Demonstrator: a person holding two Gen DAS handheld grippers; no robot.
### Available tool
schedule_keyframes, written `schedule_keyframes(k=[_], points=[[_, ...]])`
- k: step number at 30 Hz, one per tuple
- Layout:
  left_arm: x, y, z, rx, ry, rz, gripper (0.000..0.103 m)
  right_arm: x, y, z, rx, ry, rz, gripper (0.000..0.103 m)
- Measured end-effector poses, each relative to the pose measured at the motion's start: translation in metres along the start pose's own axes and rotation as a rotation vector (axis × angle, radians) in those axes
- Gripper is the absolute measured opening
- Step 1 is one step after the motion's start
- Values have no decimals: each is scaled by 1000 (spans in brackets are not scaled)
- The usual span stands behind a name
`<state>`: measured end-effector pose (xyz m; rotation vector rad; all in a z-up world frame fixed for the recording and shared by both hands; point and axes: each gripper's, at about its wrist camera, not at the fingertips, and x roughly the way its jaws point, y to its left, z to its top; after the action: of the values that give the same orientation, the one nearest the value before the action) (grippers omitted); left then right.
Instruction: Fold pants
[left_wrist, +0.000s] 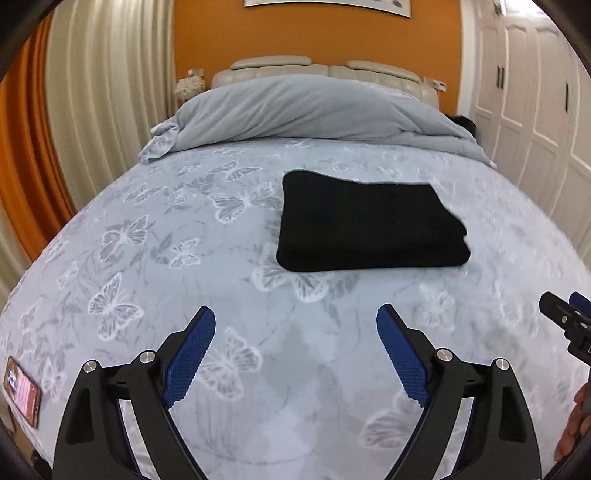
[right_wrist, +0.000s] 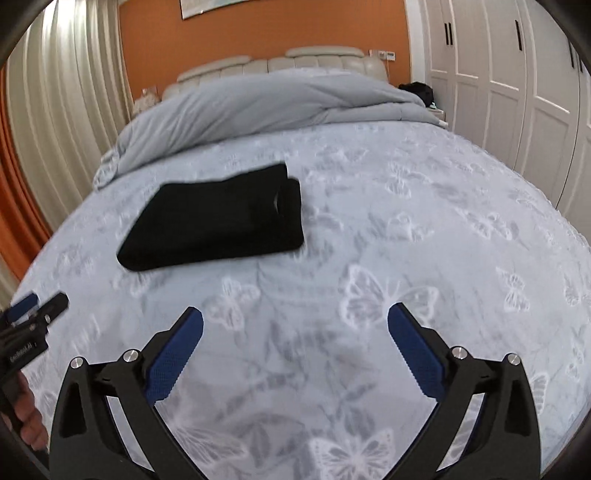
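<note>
Neatly folded, the black fabric pants are seen lying mid-bed on the pale blue butterfly-print bedsheet, bare sheet all round; left tool and right tool are spread wide, empty.

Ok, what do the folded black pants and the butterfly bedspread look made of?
Folded black pants: seemingly a thick, soft matte knit or fleece; no sheen, rounded bulky fold edges. Pale blue butterfly-print bedspread: probably smooth woven cotton-like cloth, lying flat with a printed pattern.

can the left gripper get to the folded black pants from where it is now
Probably yes: the left gripper is open and empty, and only bare bedsheet lies between it and the pants; nothing blocks the way.
</note>
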<state>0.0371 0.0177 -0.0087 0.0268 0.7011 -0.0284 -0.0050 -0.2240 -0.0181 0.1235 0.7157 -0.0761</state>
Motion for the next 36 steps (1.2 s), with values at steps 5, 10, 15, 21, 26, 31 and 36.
schedule_keyframes(k=[5, 10, 15, 21, 26, 31, 36], points=[[4, -1, -13, 44, -65, 71, 87, 1, 3, -4, -34, -12, -22, 98], [2, 10, -9, -11, -70, 56, 87, -1, 0, -2, -5, -28, -11, 98], [4, 12, -8, -21, -62, 59, 87, 2, 0, -3, -19, -22, -9, 98], [3, 7, -9, -9, -65, 56, 87, 0, 4, -4, -25, -22, -8, 98], [4, 4, -10, 1, -65, 68, 87, -1, 4, -4, -20, -25, -7, 98], [5, 3, -11, 3, -67, 73, 87, -1, 3, -4, -20, -26, -5, 98], [5, 3, -10, 6, -65, 71, 87, -3, 5, -5, -18, -26, -6, 98]])
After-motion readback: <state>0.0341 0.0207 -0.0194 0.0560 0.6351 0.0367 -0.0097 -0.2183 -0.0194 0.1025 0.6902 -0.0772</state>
